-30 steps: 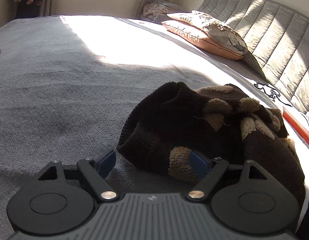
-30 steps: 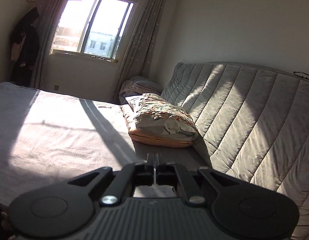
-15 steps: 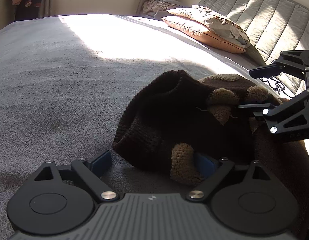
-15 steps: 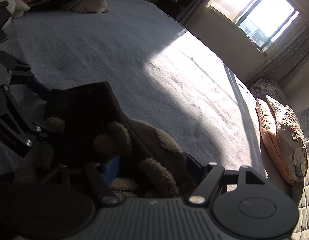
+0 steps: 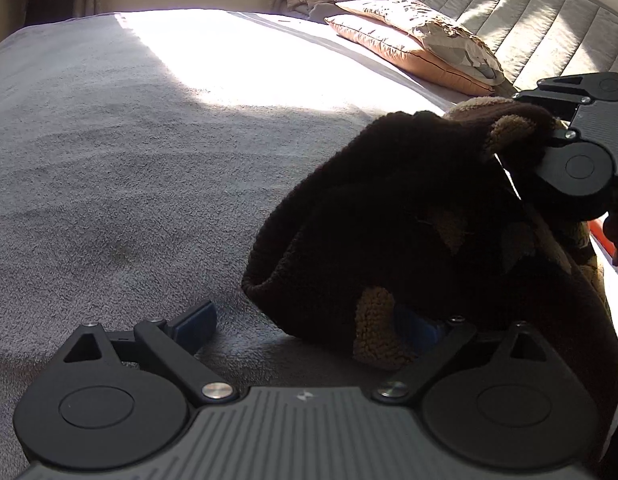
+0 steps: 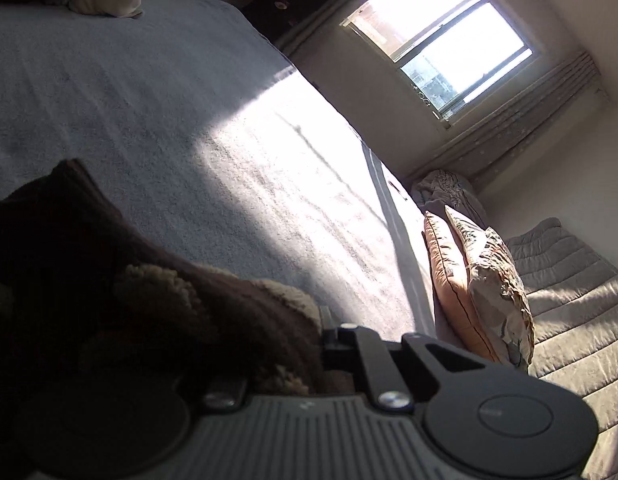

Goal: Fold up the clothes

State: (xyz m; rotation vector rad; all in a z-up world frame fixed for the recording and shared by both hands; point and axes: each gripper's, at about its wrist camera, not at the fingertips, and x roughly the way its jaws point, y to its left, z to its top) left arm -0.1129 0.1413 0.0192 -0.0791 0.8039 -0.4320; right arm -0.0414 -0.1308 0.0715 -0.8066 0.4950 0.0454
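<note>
Brown fleece, thick and nubbly, with tan looped patches: one sweater (image 5: 409, 216) lies bunched in a heap on the grey bed (image 5: 129, 160), toward its near right edge, well apart from the pillows (image 5: 421, 48) at the headboard (image 5: 521, 16). Not yet spread flat; folding proper not yet begun, by the look of it.

Left gripper (image 5: 309, 320): jaws wide and opening further. Its left pad sits on bare bed cover; its right pad is tucked in against the sweater's near lower edge beside a tan patch. Nothing pinched between them.

Right gripper (image 6: 329, 340): clenched on a fold of the sweater at the heap's upper right. In the left wrist view the fabric peaks up toward it. Most of its fingers are hidden by cloth in its own view.

Handling judgement: soft, limp, bulky, probably moderate in weight for a garment. It will sag and drape from any single hold and will not keep a shape. The pile looks grippy, so slipping seems unlikely, but a shallow pinch may catch loops only.

Where to hold: a ribbed hem or cuff edge, such as the rolled rim (image 5: 265, 268) at the heap's left, taken as a full layer. Two well-separated holds would let it be shaken out flat.
</note>
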